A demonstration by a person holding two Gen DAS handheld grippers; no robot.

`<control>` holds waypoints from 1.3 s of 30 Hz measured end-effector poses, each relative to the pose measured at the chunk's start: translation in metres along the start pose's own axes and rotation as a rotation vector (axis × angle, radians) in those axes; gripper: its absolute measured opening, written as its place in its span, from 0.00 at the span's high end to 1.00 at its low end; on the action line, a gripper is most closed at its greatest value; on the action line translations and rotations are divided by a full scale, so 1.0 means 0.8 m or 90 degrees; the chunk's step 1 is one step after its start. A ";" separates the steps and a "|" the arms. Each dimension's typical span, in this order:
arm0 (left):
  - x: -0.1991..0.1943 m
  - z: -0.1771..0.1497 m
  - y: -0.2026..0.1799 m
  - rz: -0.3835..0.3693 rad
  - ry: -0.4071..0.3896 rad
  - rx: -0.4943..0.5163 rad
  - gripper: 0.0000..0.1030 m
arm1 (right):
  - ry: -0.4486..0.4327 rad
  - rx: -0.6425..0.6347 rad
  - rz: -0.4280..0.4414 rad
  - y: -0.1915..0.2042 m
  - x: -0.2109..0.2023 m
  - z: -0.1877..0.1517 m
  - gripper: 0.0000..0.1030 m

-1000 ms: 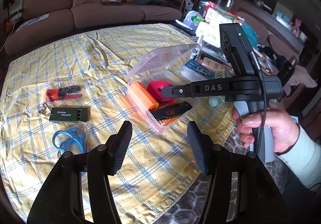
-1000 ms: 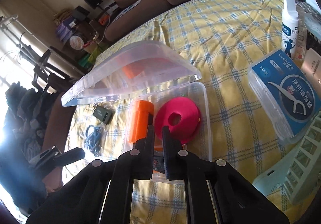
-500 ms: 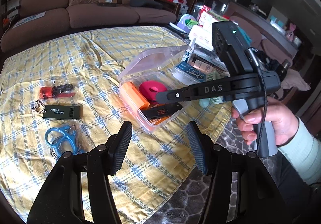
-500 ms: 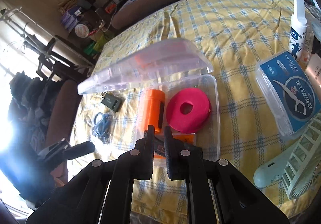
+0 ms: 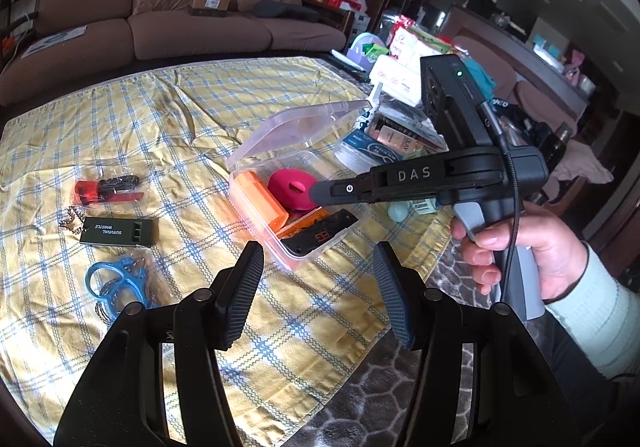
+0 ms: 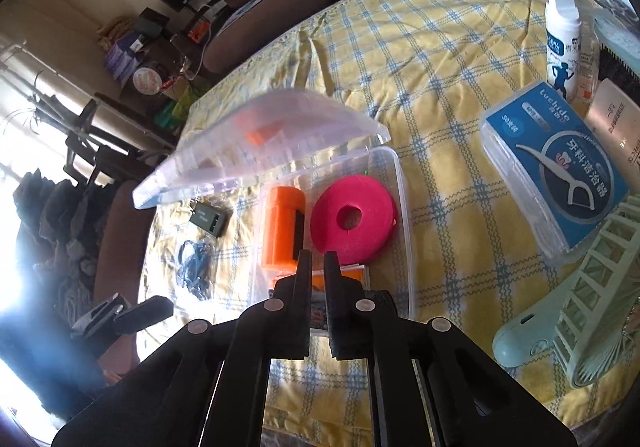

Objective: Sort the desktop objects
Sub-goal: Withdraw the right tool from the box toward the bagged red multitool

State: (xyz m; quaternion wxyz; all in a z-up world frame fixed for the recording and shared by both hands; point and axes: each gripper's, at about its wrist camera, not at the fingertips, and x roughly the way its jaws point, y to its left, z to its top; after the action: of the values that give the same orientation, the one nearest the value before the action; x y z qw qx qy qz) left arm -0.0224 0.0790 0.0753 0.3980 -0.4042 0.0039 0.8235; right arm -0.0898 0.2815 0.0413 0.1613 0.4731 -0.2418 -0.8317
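Above box [image 6: 402, 207], jaws shut (empty).

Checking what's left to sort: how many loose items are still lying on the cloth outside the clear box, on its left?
3: a red and black tool farthest back, the green whistle in the middle, and the blue carabiner nearest the camera. More may be hidden behind the tongs.

A clear plastic box [image 5: 320, 243] is sitting lid-up on the checked cloth, holding an orange case [image 5: 260, 199], pink tape roll [image 5: 290, 187] and black folding knife [image 5: 320, 233]; a green whistle [image 5: 118, 231], blue carabiner [image 5: 116, 281] and red tool [image 5: 106, 189] are lying apart.
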 end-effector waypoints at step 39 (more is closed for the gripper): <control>-0.044 -0.052 0.122 0.201 0.012 -0.154 0.13 | -0.022 -0.233 -0.028 0.087 -0.046 -0.099 0.38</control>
State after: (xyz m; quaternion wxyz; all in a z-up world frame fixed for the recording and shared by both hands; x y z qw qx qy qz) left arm -0.0467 -0.0240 0.0399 0.2125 -0.4515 -0.0279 0.8662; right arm 0.0000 0.2222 0.0714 0.2220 0.4266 -0.0786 -0.8732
